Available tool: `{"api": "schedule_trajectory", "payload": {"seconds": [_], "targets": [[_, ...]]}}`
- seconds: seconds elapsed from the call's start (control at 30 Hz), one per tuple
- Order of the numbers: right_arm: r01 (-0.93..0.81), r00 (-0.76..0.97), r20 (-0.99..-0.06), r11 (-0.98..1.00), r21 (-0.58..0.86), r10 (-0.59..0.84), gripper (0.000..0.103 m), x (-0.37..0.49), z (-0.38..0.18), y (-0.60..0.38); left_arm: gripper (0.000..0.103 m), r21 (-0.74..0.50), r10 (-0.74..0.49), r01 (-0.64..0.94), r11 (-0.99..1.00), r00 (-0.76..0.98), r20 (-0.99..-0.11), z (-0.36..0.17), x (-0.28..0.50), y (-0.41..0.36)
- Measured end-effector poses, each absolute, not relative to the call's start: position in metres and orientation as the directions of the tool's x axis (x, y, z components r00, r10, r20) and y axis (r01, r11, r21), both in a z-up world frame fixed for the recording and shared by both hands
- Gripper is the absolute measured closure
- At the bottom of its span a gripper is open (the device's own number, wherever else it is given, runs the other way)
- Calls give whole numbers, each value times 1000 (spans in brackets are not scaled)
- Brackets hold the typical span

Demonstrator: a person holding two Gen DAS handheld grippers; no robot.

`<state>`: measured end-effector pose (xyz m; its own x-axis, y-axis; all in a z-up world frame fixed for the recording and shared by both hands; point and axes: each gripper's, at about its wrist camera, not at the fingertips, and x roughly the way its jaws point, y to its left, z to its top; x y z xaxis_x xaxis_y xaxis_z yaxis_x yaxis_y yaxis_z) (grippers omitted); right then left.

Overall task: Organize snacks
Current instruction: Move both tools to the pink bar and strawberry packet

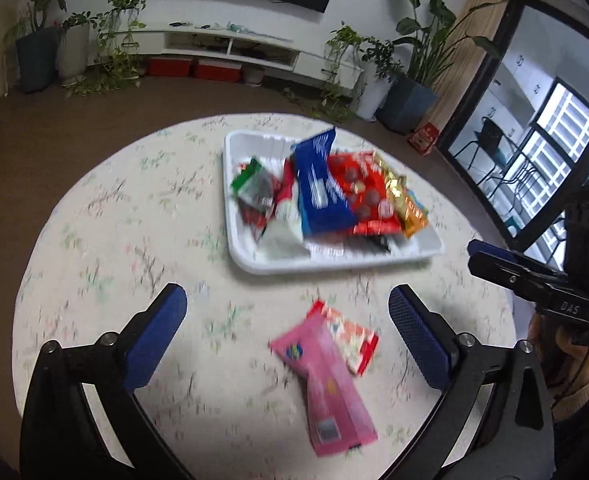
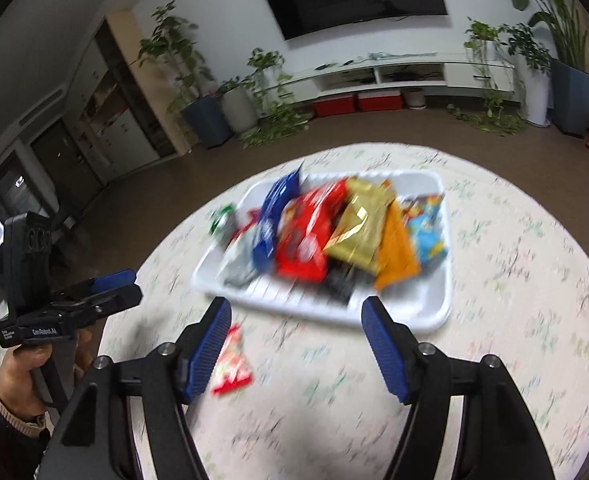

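A white tray (image 1: 334,266) on the round table holds a pile of snack packets: blue (image 1: 320,184), red (image 1: 364,192), gold and orange. On the cloth in front of it lie a pink packet (image 1: 328,384) and a red-and-white packet (image 1: 352,338), partly overlapping. My left gripper (image 1: 287,320) hangs open above them, with nothing between its fingers. My right gripper (image 2: 296,320) is open and empty near the tray's (image 2: 426,308) front edge, with the red-and-white packet (image 2: 232,364) beside its left finger. Each gripper shows at the edge of the other's view.
The round table (image 1: 114,240) has a floral cloth. Beyond it lies brown floor, a low white TV cabinet (image 1: 230,46), potted plants (image 1: 410,80) and a wall TV. A person's hand (image 2: 26,360) holds the left gripper's handle at the table's left edge.
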<state>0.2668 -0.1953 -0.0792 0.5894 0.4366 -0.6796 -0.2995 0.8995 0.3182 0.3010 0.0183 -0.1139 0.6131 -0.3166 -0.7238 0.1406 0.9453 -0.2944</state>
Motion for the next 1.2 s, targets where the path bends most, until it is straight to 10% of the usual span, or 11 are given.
{"api": "schedule_trajectory", "payload": {"seconds": [1.2], "targets": [[-308, 565, -721, 913, 267, 402, 17, 189, -128, -157, 2, -162, -148, 8, 987, 451, -880, -187, 283, -20]]}}
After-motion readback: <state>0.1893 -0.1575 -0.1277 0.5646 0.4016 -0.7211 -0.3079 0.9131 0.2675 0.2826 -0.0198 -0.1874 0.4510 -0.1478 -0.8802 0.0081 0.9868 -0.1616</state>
